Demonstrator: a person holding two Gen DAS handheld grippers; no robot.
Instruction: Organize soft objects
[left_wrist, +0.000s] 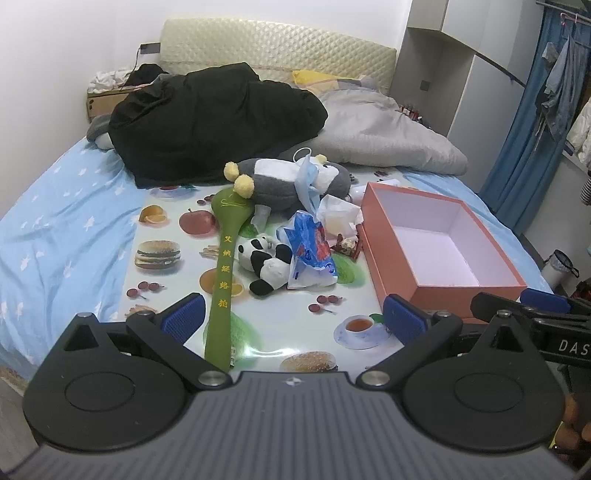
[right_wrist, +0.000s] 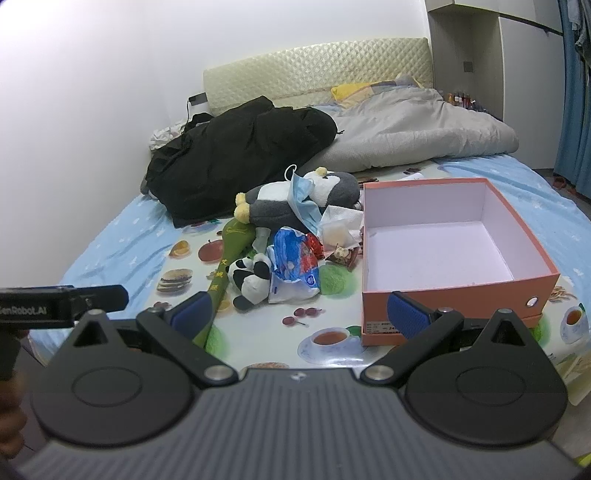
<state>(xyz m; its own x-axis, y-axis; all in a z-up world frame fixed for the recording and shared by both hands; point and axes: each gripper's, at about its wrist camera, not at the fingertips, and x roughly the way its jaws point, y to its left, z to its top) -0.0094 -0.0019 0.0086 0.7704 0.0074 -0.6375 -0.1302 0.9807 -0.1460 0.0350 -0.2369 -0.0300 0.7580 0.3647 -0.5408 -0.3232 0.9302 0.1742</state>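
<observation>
A grey and white penguin plush (left_wrist: 280, 181) (right_wrist: 280, 206) lies on a printed mat (left_wrist: 280, 317) on the bed, with a blue face mask (left_wrist: 306, 181) (right_wrist: 304, 203) draped over it. A small panda plush (left_wrist: 267, 264) (right_wrist: 247, 280) lies in front of it beside a long green padded stick (left_wrist: 225, 266) (right_wrist: 232, 251) and a blue plastic bag (left_wrist: 310, 251) (right_wrist: 293, 262). An open orange box (left_wrist: 380, 258) (right_wrist: 454, 301), empty inside, stands to the right. My left gripper (left_wrist: 293, 317) and right gripper (right_wrist: 301, 314) are both open and empty, held short of the pile.
A black coat (left_wrist: 207, 118) (right_wrist: 236, 155) and a grey duvet (left_wrist: 388, 129) (right_wrist: 417, 125) lie at the head of the bed. Crumpled tissue (left_wrist: 340, 214) (right_wrist: 340, 221) and small wrappers (left_wrist: 347, 245) (right_wrist: 343, 254) lie next to the box. Blue curtains (left_wrist: 524, 122) hang on the right.
</observation>
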